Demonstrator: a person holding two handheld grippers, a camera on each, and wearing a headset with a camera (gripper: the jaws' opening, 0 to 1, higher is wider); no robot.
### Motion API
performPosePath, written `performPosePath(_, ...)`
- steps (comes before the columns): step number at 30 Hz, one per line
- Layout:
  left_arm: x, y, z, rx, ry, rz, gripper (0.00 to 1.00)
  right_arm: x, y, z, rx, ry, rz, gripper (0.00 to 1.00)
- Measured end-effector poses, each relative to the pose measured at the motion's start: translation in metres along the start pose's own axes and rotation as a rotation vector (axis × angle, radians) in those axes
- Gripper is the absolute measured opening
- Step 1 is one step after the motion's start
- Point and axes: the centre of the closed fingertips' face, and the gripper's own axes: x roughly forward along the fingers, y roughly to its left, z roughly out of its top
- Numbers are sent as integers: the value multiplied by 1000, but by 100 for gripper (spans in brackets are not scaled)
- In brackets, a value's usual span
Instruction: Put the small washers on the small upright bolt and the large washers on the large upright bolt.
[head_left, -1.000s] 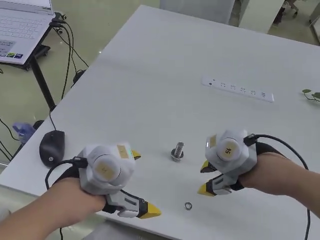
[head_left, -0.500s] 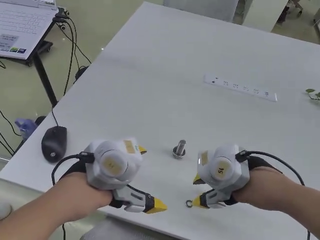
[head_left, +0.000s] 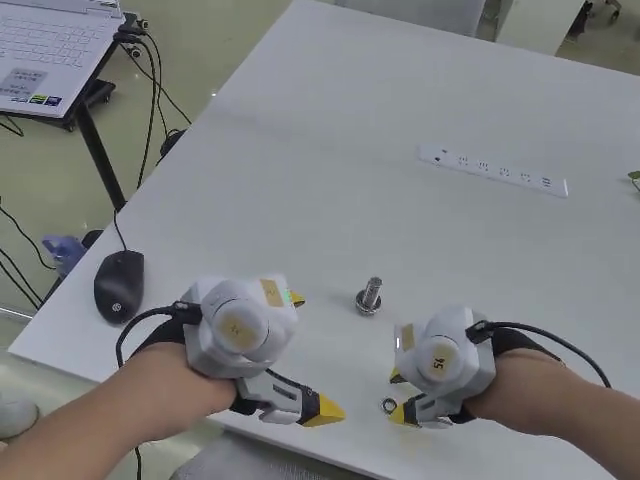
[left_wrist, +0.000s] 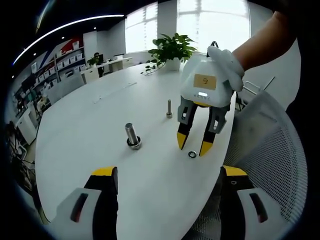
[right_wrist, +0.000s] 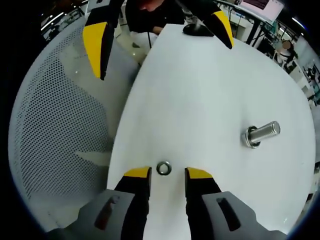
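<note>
Head view: a washer (head_left: 389, 405) lies by the near edge of the table (head_left: 330, 150), at the tips of the right tool (head_left: 401, 396); the large bolt (head_left: 370, 297) stands further in. Left gripper view: the left tool (left_wrist: 170, 172) gapes wide. Right gripper view: the right tool's jaws are apart, with the washer flat between their tips.

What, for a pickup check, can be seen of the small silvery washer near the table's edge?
The small silvery metal washer is a thin flat ring. It lies flat on the white table near its edge, apart from the steel upright bolt, between the open yellow-tipped jaws of the right gripper, a gap on each side. Only the table touches it.
</note>
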Motion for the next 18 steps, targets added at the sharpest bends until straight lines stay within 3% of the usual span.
performPosePath(9,-1,2,2,2,-5,4,82,2,-2,-3,-8,12,-7,25)
performPosePath(18,-1,-1,-3,-6,-1,4,81,2,1,-2,-29,15,-17,18)
